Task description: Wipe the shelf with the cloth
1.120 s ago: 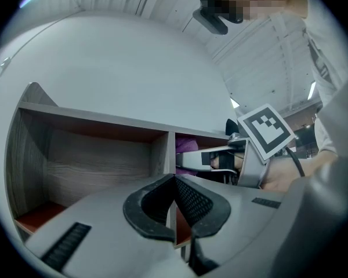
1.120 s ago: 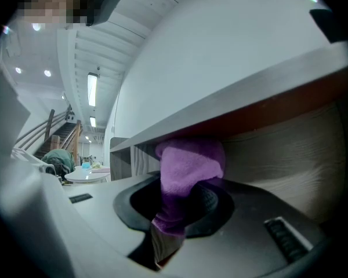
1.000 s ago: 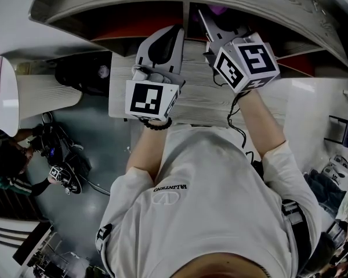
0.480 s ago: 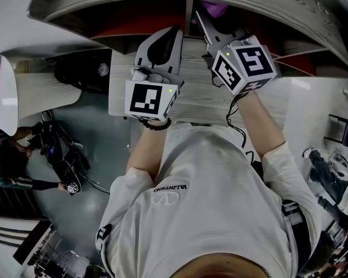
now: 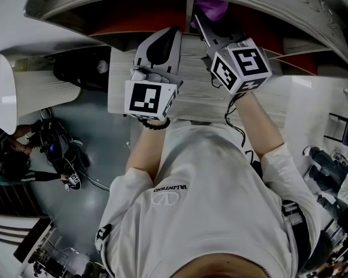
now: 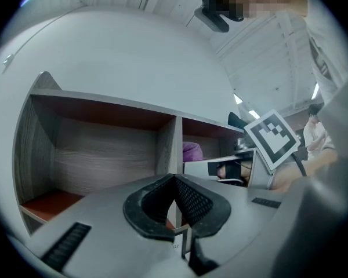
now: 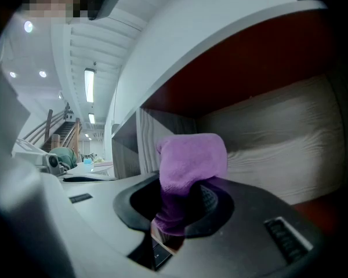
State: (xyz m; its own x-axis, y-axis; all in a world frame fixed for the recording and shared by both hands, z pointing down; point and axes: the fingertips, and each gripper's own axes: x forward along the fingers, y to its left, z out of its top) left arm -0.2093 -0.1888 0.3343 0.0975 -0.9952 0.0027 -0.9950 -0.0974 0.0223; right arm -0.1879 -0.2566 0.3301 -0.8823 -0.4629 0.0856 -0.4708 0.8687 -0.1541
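The right gripper [image 7: 182,212] had its fingers clenched on the bunched purple microfibre cloth [image 7: 191,161], which pointed forward into the right compartment of the grey wood-grain shelf [image 7: 278,138]. The left gripper [image 6: 175,200], fingers closed and empty, faced the divider.

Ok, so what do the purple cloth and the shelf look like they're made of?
The purple cloth looks like microfibre or a similar soft fabric: it has a fuzzy, matte nap and folds over limply. The shelf looks like matte wood-grain laminate board, though that is a guess. The back and divider show pale grey streaked grain, and other faces are flat reddish-brown.
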